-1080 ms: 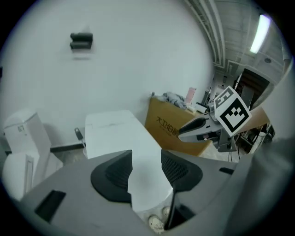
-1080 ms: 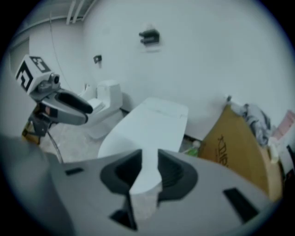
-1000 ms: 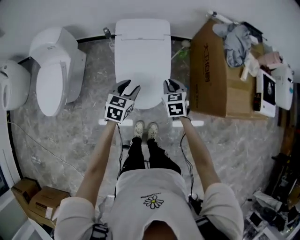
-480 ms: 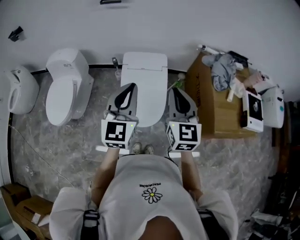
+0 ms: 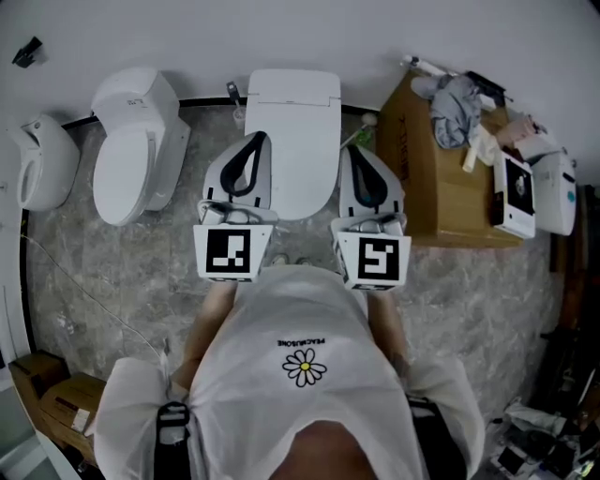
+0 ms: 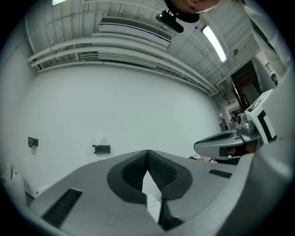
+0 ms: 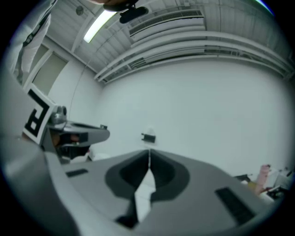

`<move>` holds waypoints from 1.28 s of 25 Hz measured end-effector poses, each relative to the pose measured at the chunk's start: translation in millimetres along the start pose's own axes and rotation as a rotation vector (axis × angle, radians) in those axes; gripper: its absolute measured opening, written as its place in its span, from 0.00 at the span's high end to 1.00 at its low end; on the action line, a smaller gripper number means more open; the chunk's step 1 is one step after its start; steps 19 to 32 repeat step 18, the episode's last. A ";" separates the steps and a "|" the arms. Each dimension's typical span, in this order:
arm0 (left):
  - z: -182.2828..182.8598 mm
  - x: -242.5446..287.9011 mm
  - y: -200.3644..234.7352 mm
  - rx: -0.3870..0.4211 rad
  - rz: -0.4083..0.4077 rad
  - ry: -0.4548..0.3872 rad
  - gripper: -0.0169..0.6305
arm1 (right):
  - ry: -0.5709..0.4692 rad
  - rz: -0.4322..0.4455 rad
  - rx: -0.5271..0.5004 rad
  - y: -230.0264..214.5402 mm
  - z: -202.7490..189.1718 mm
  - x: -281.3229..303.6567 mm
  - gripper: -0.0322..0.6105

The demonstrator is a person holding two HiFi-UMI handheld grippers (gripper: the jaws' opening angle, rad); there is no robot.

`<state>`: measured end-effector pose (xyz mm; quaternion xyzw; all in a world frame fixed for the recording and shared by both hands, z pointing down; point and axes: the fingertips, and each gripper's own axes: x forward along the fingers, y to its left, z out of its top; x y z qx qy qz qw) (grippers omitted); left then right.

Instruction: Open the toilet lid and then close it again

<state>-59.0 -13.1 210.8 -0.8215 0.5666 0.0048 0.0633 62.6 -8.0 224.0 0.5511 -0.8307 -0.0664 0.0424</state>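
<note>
Over the closed toilet lid (image 5: pixel 295 155), both grippers shut on nothing
They hover level, left gripper (image 5: pixel 256 137) and right gripper (image 5: pixel 352 150), the right's jaws having just closed further. To raise the lid, I'd take its near edge evenly from both sides; cardboard box (image 5: pixel 441 192) stands close right, second toilet (image 5: pixel 131 173) farther left, wall just beyond.

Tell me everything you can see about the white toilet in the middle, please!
The toilet is white and smooth, like shiny plastic. Its long rounded lid is down flat, with a boxy back part against the wall. It stands on the grey marbled floor, between another toilet and a cardboard box. The left gripper and right gripper, both shut, hide its sides a bit; nothing seems to touch it.
</note>
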 end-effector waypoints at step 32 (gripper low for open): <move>6.6 -2.8 8.6 0.045 -0.021 -0.021 0.94 | 0.021 -0.043 0.009 -5.3 3.4 -2.9 0.90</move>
